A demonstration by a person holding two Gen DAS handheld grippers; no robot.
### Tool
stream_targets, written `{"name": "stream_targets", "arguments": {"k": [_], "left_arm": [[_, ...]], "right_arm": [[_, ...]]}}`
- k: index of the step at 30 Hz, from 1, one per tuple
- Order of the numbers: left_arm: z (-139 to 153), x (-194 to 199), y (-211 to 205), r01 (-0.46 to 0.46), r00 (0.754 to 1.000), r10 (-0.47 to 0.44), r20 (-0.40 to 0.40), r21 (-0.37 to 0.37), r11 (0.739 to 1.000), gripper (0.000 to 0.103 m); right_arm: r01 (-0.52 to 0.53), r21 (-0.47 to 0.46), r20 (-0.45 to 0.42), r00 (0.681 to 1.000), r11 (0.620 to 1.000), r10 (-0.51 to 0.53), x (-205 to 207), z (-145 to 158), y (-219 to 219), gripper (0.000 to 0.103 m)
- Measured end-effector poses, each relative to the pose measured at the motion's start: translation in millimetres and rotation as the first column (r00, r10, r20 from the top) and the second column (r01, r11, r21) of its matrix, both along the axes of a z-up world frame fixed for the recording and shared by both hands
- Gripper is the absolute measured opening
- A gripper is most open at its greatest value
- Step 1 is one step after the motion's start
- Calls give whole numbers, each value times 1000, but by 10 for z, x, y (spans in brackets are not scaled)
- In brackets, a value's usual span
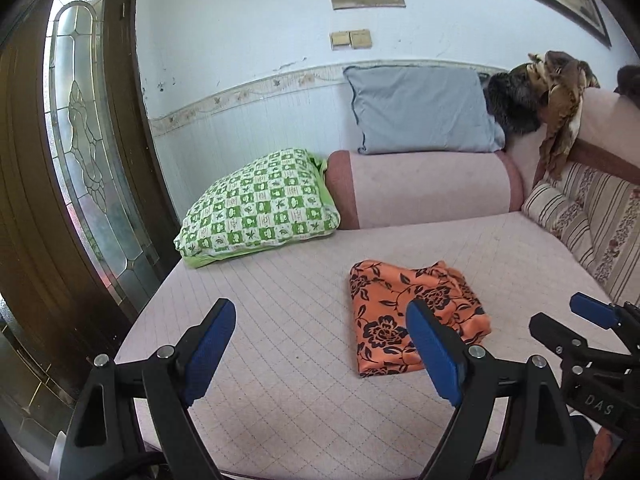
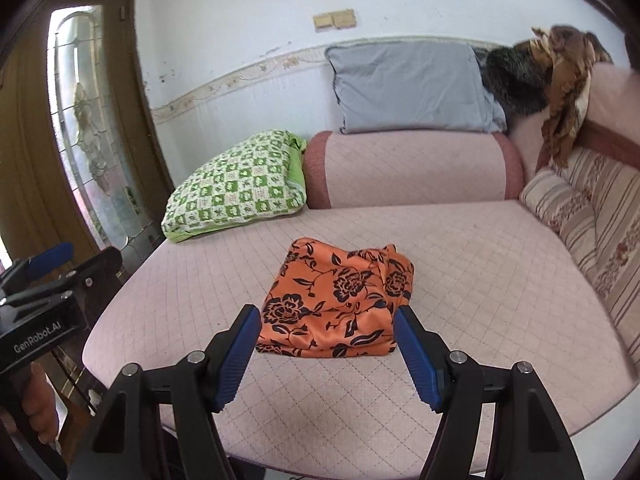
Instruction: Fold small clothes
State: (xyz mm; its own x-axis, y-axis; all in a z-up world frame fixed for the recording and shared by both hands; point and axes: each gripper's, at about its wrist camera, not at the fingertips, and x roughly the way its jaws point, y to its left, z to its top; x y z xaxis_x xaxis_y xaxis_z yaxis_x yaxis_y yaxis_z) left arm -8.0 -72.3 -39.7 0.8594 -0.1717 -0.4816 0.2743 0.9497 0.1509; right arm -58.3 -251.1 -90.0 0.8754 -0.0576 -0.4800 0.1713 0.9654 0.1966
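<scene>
Left hand-held gripper (image 1: 320, 340) and right hand-held gripper (image 2: 326, 346): both spread, empty.
One folded orange floral cloth (image 2: 340, 304) on sofa seat (image 2: 480, 260); near edge partly behind blue pads; three pillows.

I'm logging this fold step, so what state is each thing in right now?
orange floral cloth: folded, lying flat on the sofa seat, not gripped
left gripper: jaws open, holding nothing
right gripper: jaws open, holding nothing
green checked pillow: leaning against the armrest

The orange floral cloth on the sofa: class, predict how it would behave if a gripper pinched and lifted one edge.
The orange floral cloth would probably droop and unfold, since its stacked layers lie loose. Its sheen suggests slippery fabric. It looks thin, so likely light.
</scene>
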Motion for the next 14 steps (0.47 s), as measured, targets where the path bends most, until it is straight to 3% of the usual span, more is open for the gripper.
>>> {"name": "stream_targets", "arguments": {"k": [11, 14], "left_arm": [[237, -206, 54, 56, 998, -54, 38, -54, 997, 88], [223, -167, 73, 69, 997, -66, 34, -93, 993, 96]], "right_arm": [[-4, -23, 52, 999, 1000, 5, -155, 220, 96, 72], [-6, -12, 47, 999, 1000, 7, -116, 196, 73, 72]]}}
